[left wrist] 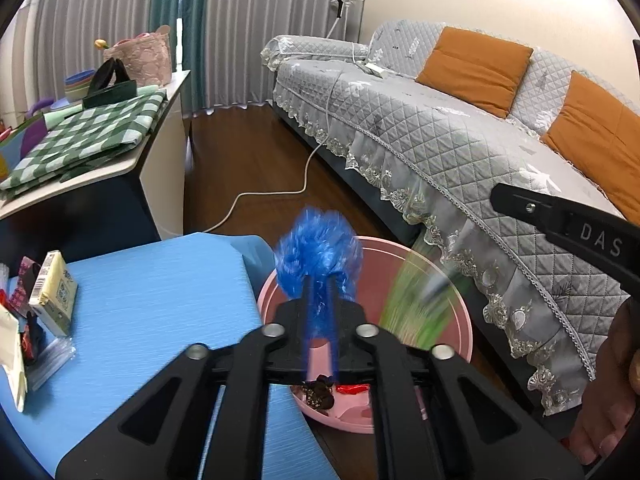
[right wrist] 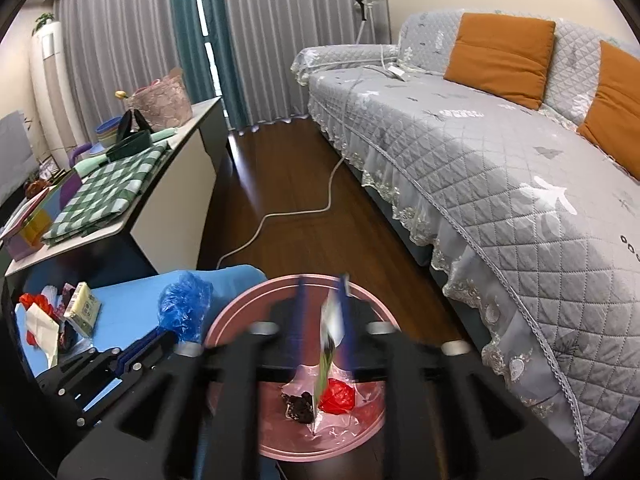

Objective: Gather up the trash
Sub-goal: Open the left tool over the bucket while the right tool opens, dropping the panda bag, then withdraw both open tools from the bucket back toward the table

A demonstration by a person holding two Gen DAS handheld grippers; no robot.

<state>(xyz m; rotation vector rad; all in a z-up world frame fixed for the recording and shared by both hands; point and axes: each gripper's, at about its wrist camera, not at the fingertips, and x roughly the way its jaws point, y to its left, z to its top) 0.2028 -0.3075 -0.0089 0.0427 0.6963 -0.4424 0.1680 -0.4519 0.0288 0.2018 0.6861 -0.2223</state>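
Grey sofa, white cable, pink bin

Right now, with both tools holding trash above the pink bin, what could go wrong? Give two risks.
1. The blue plastic wad in the left tool hangs near the pink bin rim, beside the blue table; it could land outside.
2. The green wrapper between the right tool fingers is light and may drift past the bin.

Both wrist views above pink bin
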